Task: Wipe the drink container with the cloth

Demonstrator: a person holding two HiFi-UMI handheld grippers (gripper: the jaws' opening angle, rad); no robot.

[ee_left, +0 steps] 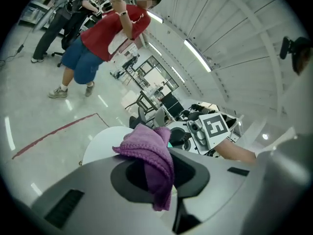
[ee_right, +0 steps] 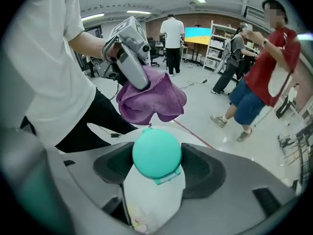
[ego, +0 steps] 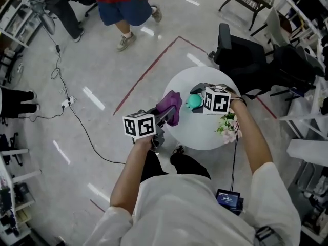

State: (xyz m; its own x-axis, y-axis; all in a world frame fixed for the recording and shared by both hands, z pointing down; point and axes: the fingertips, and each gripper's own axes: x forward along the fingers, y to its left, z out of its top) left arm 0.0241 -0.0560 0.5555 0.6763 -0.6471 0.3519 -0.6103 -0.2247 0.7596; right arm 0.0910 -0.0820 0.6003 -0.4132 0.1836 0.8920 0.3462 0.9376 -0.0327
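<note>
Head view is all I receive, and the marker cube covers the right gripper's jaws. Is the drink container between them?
Observer: Yes. In the right gripper view, the right gripper presses its jaws on both sides of the drink container, at its teal lid.
Operator: Does the left gripper truly grip the cloth?
Observer: Yes. The left gripper view shows the left gripper shut on the purple cloth, which bunches above the jaws.
Operator: What is below the lid?
Observer: A white body, seen in the right gripper view.
</note>
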